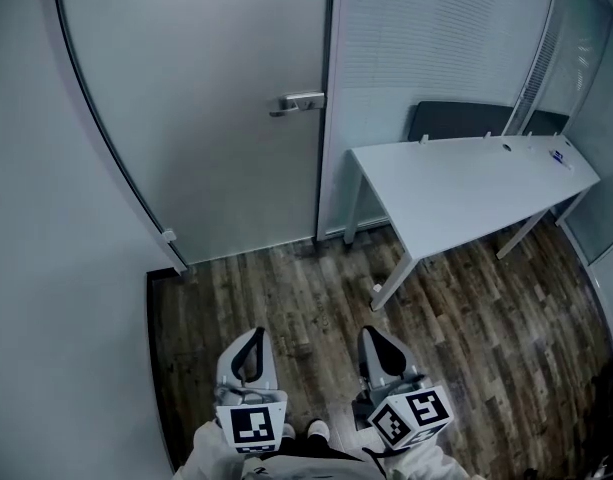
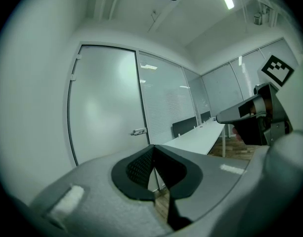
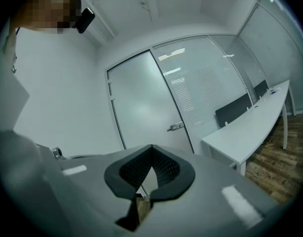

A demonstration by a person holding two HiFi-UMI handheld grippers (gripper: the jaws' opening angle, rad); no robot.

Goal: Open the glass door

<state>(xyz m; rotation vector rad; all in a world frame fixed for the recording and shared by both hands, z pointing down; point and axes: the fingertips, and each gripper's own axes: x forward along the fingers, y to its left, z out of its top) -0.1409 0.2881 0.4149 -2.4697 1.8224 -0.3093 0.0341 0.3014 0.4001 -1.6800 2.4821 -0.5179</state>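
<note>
The frosted glass door (image 1: 206,118) stands closed ahead, with its metal lever handle (image 1: 301,101) at the right edge. Both grippers hang low at the bottom of the head view, well short of the door. My left gripper (image 1: 256,334) is shut with nothing in it, and my right gripper (image 1: 371,334) beside it also looks shut and empty. In the left gripper view the jaws (image 2: 153,149) meet, and the handle (image 2: 138,131) shows beyond them; the right gripper (image 2: 255,115) is at the right. In the right gripper view the jaws (image 3: 151,147) meet below the handle (image 3: 175,127).
A white desk (image 1: 466,183) stands to the right of the door, with a dark chair (image 1: 456,120) behind it against a glass partition with blinds (image 1: 436,38). A grey wall (image 1: 46,268) runs along the left. Dark wood flooring (image 1: 286,298) lies between me and the door.
</note>
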